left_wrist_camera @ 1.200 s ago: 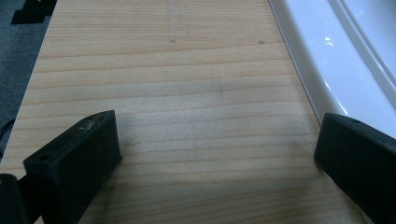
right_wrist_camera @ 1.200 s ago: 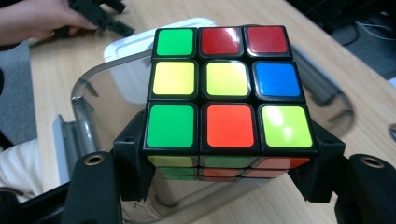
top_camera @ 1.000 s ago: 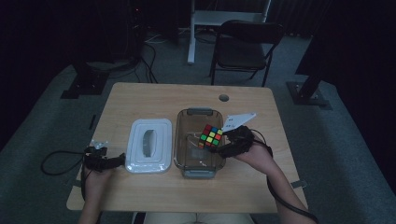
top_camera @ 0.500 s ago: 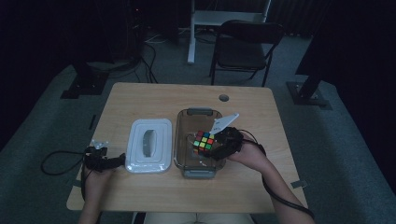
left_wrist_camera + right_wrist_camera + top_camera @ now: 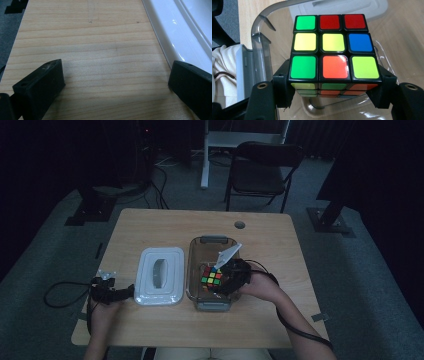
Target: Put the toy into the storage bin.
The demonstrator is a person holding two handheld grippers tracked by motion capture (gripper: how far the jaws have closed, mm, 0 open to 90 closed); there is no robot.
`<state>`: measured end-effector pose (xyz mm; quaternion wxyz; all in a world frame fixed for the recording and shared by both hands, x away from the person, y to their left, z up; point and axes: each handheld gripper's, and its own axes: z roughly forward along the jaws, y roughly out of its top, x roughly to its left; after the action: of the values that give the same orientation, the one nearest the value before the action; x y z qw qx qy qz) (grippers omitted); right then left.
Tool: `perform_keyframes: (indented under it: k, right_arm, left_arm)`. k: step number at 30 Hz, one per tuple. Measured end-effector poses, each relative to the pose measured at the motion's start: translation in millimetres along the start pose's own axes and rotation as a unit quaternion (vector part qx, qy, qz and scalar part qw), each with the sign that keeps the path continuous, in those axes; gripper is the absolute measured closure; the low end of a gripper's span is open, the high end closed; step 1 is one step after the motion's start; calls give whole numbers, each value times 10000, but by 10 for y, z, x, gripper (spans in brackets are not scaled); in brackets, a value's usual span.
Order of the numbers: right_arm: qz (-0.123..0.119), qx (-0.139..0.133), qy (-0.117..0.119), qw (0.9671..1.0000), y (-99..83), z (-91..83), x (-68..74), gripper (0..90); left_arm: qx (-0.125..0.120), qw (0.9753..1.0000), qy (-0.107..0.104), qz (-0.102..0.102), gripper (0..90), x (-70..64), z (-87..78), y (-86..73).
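Right gripper (image 5: 334,100) fingers clamped on puzzle cube (image 5: 333,48), cube between fingers inside clear container (image 5: 197,251). Rigid, light, slick faces; grip opposite flat sides. Left gripper (image 5: 115,82) fingers wide open, empty, beside white lid (image 5: 180,30) on surface (image 5: 95,45).

No readable text, labels, brands, numbers or signs appear in any view. The puzzle cube (image 5: 333,48) shows plain coloured squares with no print, and the white lid (image 5: 159,275), clear container (image 5: 196,270) and wooden desk (image 5: 165,227) carry no lettering.
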<state>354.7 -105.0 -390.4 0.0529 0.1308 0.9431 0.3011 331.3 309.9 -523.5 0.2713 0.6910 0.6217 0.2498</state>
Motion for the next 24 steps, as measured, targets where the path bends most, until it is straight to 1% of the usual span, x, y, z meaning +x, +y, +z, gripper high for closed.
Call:
perform_keyframes:
  k: [2, 4, 5, 10, 11, 13, 14, 15, 16, 19, 22, 23, 24]
  right_arm:
    - [-7, 63, -34, 10000, 8, 18, -18, 335]
    - [14, 64, -46, 10000, 10, 22, -23, 335]
    - [69, 77, -29, 9999, 15, 27, -32, 335]
    - [101, 174, -10, 9998, 38, 54, -63, 335]
    - [66, 291, 2, 9996, 58, 84, -73, 336]
    - [47, 333, 16, 9994, 66, 94, -73, 335]
    - [-53, 445, 0, 9990, 83, 118, -68, 336]
    - [-53, 445, 0, 9990, 83, 118, -68, 336]
    - [-108, 551, -23, 9984, 105, 141, -62, 335]
    - [-139, 579, -33, 9982, 124, 161, -64, 336]
    - [-152, 689, 39, 9975, 151, 207, -72, 335]
    - [-152, 689, 39, 9975, 151, 207, -72, 335]
    - [-160, 758, 93, 9970, 156, 230, -73, 335]
  left_arm:
    - [-1, 10000, -1, -1, 8, 0, 0, 0]
    - [-1, 10000, -1, 2, 8, 0, 0, 0]
    - [-1, 10000, -1, 0, 8, 0, 0, 0]
    - [1, 10000, 0, 3, 8, 0, 0, 0]
    - [1, 10000, 0, 5, 8, 0, 0, 0]
    - [2, 10000, 0, 4, 8, 0, 0, 0]
    - [-2, 10000, 0, 1, 8, 0, 0, 0]
    - [-2, 10000, 0, 1, 8, 0, 0, 0]
    - [-1, 10000, 0, 2, 8, 0, 0, 0]
    - [-2, 10000, 0, 0, 8, 0, 0, 0]
    - [-7, 10000, 0, -4, 8, -1, 1, 0]
    - [-7, 10000, 0, -4, 8, -1, 1, 0]
    - [-7, 10000, -1, -6, 8, -1, 1, 0]
